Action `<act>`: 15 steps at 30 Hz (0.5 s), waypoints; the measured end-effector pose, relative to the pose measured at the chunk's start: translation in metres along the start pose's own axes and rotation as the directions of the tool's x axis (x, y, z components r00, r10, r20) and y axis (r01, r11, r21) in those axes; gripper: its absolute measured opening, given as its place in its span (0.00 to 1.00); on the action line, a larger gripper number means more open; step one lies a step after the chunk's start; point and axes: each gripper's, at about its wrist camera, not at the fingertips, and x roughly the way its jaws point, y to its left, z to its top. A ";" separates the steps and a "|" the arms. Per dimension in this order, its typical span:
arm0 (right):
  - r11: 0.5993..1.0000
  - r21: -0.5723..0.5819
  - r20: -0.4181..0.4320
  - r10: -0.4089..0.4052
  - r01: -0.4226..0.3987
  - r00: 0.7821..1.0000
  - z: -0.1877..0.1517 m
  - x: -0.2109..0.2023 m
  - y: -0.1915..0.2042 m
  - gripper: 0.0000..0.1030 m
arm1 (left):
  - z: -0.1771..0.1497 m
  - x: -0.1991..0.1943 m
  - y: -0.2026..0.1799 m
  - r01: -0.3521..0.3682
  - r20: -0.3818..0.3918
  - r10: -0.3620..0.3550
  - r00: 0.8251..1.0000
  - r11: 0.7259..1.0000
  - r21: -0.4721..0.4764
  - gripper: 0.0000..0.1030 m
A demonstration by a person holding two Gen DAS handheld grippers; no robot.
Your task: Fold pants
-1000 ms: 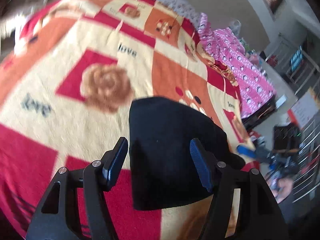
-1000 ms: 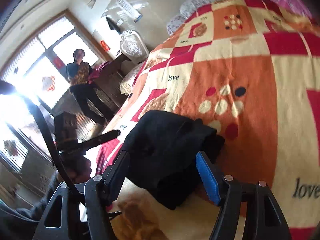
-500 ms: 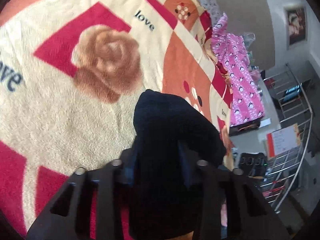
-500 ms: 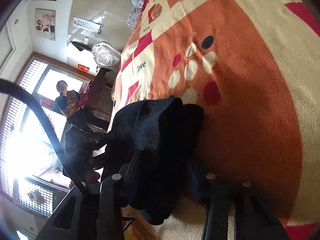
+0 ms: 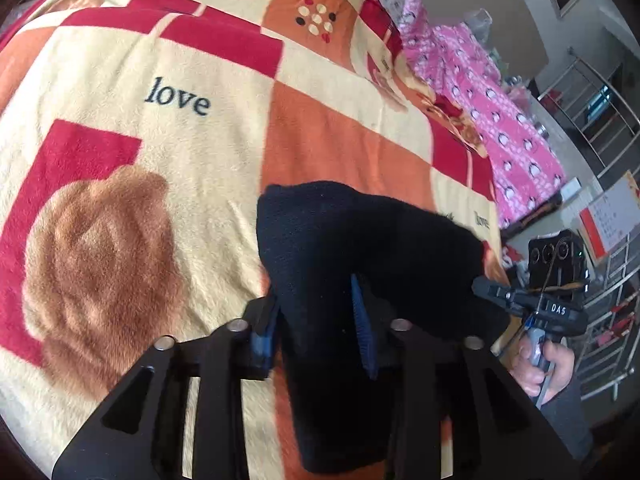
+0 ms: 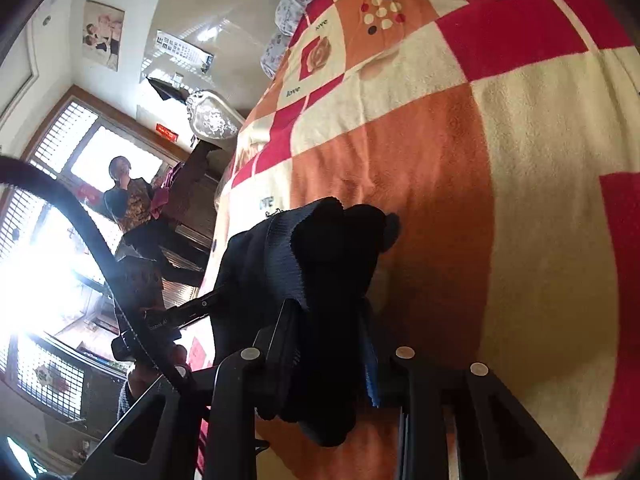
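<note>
Gripping the folded black pants (image 5: 360,264) above the patterned bed blanket (image 5: 160,152), left gripper (image 5: 316,332) and right gripper (image 6: 328,348) both clench the bundle — best moved level and together, so layers stay aligned.

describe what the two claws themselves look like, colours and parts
Both are black plastic frames with triangular cut-outs and silver round pivot pins. The left claw and the right claw each carry blue ribbed pads on the inner faces of their fingers. In the left view, the other handle bears a white "DA5" label.
</note>
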 end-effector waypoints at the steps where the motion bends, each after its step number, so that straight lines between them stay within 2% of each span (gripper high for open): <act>1: 1.000 0.006 -0.009 0.003 -0.002 1.000 0.000 0.004 -0.011 0.32 | -0.006 -0.004 0.002 0.005 0.056 -0.005 0.998 1.000 0.012 0.53; 2: 0.999 0.024 0.018 0.039 -0.039 0.999 -0.003 0.004 -0.025 0.32 | -0.011 -0.006 0.004 -0.009 0.097 0.007 0.995 1.000 0.021 0.56; 4: 0.988 0.078 0.118 0.127 -0.136 0.985 -0.006 -0.013 -0.039 0.32 | -0.011 -0.012 0.006 0.005 0.114 -0.007 0.993 1.000 0.026 0.56; 5: 0.976 0.036 0.236 0.201 -0.215 0.951 -0.009 -0.034 -0.042 0.34 | -0.013 -0.017 0.006 -0.008 0.158 0.003 0.987 1.000 0.027 0.57; 6: 0.968 0.009 0.329 0.233 -0.250 0.915 -0.014 -0.049 -0.046 0.46 | -0.013 -0.020 0.006 -0.021 0.188 0.016 0.982 0.999 0.026 0.57; 7: 0.959 0.005 0.428 0.253 -0.282 0.868 -0.020 -0.065 -0.053 0.63 | -0.013 -0.023 0.007 -0.011 0.206 0.006 0.978 1.000 0.024 0.57; 8: 0.944 0.021 0.523 0.271 -0.330 0.808 -0.026 -0.078 -0.065 0.68 | -0.012 -0.022 0.007 -0.001 0.215 -0.004 0.977 1.000 0.020 0.57; 10: 0.898 0.070 0.589 0.314 -0.434 0.745 -0.030 -0.086 -0.086 0.71 | -0.011 -0.024 0.012 -0.010 0.231 0.010 0.973 1.000 -0.003 0.57; 11: 0.852 0.125 0.604 0.341 -0.508 0.721 -0.031 -0.083 -0.102 0.72 | -0.009 -0.023 0.013 -0.006 0.238 0.009 0.971 1.000 -0.015 0.56; 12: 0.818 0.176 0.606 0.349 -0.548 0.715 -0.031 -0.078 -0.112 0.72 | -0.008 -0.024 0.015 0.000 0.245 0.007 0.970 1.000 -0.028 0.56; 13: 0.789 0.217 0.603 0.355 -0.575 0.715 -0.030 -0.073 -0.120 0.68 | -0.007 -0.025 0.017 -0.001 0.251 0.011 0.968 0.999 -0.041 0.56; 14: 0.770 0.224 0.605 0.371 -0.597 0.705 -0.028 -0.071 -0.123 0.68 | -0.007 -0.024 0.019 0.001 0.253 0.012 0.967 0.999 -0.053 0.56; 15: 0.779 0.211 0.606 0.369 -0.590 0.704 -0.027 -0.072 -0.121 0.69 | -0.006 -0.024 0.022 0.009 0.250 0.007 0.968 0.998 -0.065 0.56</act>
